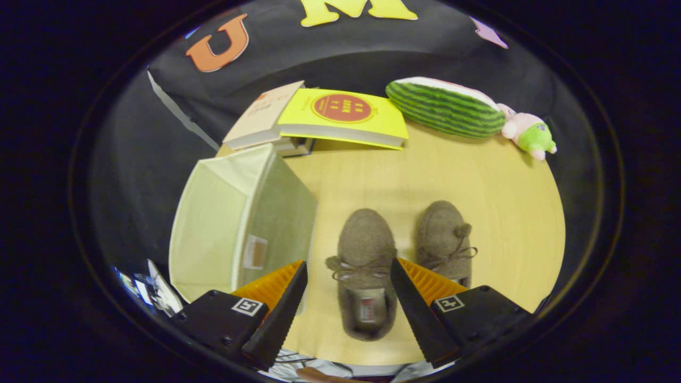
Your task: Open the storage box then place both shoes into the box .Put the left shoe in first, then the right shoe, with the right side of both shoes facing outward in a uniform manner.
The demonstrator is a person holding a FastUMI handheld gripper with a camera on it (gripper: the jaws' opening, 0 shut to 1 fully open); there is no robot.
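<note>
Felt-like brown fabric covers both shoes; they look light, soft and squashy, with a thin lace bow on each that would slip if pinched. Left shoe (366, 274) lies on the worktop (479, 175) between the claw's fingers and a little below them, toe pointing away, heel opening toward the camera. Right shoe (444, 242) sits just beside it, partly behind one finger. Best hold, as a judgement: pinch the side wall at the heel collar, where the rim gives a firmer edge than the floppy upper. Storage box (242, 223), pale cloth, stands just beyond the other finger; its walls look soft and likely to buckle if pushed, and I cannot tell whether it is already open. Claw (348, 271) is spread wide, holding nothing, hovering above the worktop and tilted down at the shoes. Farther beyond: stacked books (319, 117), a watermelon plush (444, 109), a small pink plush toy (526, 133).
</note>
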